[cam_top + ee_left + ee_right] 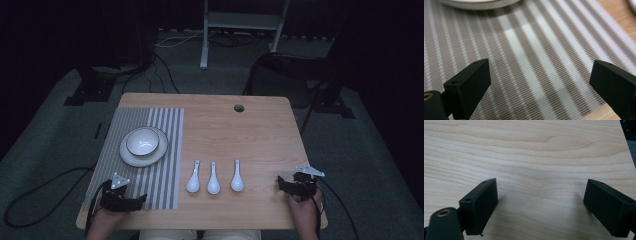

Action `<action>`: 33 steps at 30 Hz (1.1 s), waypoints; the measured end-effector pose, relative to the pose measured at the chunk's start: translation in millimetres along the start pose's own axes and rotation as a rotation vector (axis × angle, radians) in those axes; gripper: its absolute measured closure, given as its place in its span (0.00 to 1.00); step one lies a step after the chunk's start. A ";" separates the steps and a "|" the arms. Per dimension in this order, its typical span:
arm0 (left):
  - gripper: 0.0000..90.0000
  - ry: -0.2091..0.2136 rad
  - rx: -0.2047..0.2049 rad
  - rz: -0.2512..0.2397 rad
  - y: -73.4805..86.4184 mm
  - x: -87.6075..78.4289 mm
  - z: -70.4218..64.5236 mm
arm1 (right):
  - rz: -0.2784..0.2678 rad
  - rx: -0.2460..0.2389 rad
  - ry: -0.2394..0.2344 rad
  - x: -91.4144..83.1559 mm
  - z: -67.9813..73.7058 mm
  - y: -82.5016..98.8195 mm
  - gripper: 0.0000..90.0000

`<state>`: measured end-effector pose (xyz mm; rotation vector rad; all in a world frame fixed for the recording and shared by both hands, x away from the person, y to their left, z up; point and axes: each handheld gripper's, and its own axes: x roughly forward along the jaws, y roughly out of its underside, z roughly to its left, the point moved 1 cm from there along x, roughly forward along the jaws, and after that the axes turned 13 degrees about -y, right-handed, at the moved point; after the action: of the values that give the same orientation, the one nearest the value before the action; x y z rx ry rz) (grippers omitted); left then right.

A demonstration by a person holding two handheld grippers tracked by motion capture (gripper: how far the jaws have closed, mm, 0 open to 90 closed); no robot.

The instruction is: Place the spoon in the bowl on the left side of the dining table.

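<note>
White spoons lie in a row on the wooden table (250, 130), near the front edge. The left spoon (193, 178), the middle spoon (213, 180) and the right spoon (237, 178) all have their handles pointing to the far side, and they sit close together but apart.

To the left of them is a striped mat (165, 165). On the far part of the mat a small bowl (142, 141) sits in a white plate (159, 154).

The left gripper (137, 201) rests over the near end of the mat, left of the spoons. Its jaws are wide apart and hold nothing.

The right gripper (284, 184) rests on bare wood at the near right, just right of the spoons. Its jaws are wide apart too, with nothing between them.
</note>
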<state>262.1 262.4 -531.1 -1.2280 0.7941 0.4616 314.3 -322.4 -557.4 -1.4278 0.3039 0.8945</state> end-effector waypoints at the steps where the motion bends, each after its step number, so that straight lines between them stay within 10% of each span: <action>1: 0.04 -0.004 0.003 -0.004 -2.1 -0.1 -1.7 | 0.000 0.000 0.000 0.0 0.0 0.0 0.13; 33: 0.05 0.075 0.115 -0.017 -52.6 12.3 -50.3 | 0.000 0.000 0.000 0.0 0.0 0.0 0.13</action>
<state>292.7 197.9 -512.4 -1.1498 0.8619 0.3522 314.3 -322.4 -557.4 -1.4274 0.3039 0.8946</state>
